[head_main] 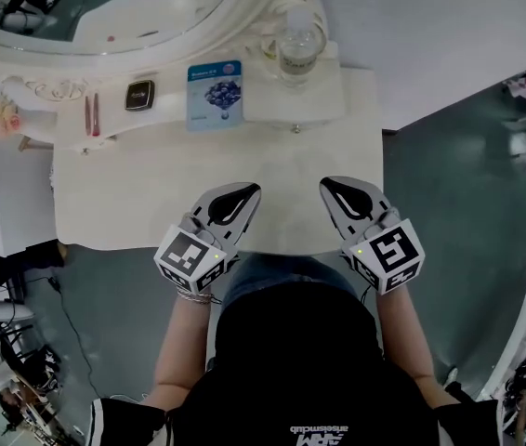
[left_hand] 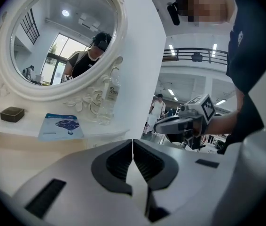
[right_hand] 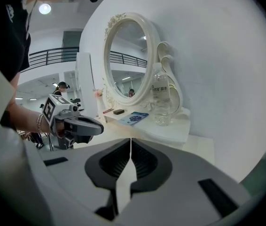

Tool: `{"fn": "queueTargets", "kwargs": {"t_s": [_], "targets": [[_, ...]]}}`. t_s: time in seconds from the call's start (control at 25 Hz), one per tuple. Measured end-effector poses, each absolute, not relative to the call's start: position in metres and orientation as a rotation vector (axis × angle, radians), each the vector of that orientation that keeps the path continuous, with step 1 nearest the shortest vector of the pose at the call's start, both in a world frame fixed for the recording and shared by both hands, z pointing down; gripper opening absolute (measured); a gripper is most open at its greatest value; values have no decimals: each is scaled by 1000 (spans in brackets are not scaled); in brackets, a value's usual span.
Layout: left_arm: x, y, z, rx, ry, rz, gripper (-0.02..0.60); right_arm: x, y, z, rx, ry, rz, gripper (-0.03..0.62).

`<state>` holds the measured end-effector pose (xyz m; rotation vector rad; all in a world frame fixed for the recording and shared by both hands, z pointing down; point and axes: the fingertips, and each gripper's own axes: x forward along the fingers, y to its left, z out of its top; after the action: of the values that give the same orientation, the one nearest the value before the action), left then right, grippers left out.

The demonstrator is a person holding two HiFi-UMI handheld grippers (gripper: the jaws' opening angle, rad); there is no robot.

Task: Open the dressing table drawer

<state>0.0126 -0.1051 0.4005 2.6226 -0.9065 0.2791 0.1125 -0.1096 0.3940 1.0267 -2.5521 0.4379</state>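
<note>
risk: both tools are clenched and empty. the left gripper and the right gripper show jaws pressed together with nothing between them. they hover side by side over the near half of the white dressing table.

clenched jaws cannot take the small round knob at 12 o'clock from them. a push with closed tips would only press the shallow white drawer further in. the knob is tiny, so a shallow or off-centre pinch would likely slip off on the pull. the clear plastic bottle stands on the raised shelf at 12 o'clock from the knob, and a jerky pull could rock it over. the two tools are near each other, so a reach by both could knock them together.

task item: the drawer sits closed under that shelf, well apart from both tools. its front is seen edge-on from above, so its outline is probable, not confirmed.

containers:
- bottle: contents clear, level not legible.
- small dark square box: at 10 o'clock from the knob, lid down, contents unseen.
- flat blue sachet: lies between box and bottle.
- drawer: contents unseen.
</note>
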Motion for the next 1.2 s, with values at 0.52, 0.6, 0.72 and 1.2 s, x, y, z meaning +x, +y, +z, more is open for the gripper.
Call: {"fn": "queueTargets", "kwargs": {"t_s": [0.52, 0.6, 0.72, 1.2], "targets": [[-5, -138, 435, 2595, -853, 329, 21, 97, -139, 432, 1091, -2465, 507, 21], [-7, -141, 439, 2588, -847, 331, 21, 95, -142, 436, 1093, -2462, 541, 21], [-8, -145, 443, 2584, -833, 338, 21, 91, -147, 439, 1089, -2467, 559, 21], [-5, -169, 465, 2562, -799, 362, 21, 80, -175, 468, 1084, -2462, 593, 23]]}}
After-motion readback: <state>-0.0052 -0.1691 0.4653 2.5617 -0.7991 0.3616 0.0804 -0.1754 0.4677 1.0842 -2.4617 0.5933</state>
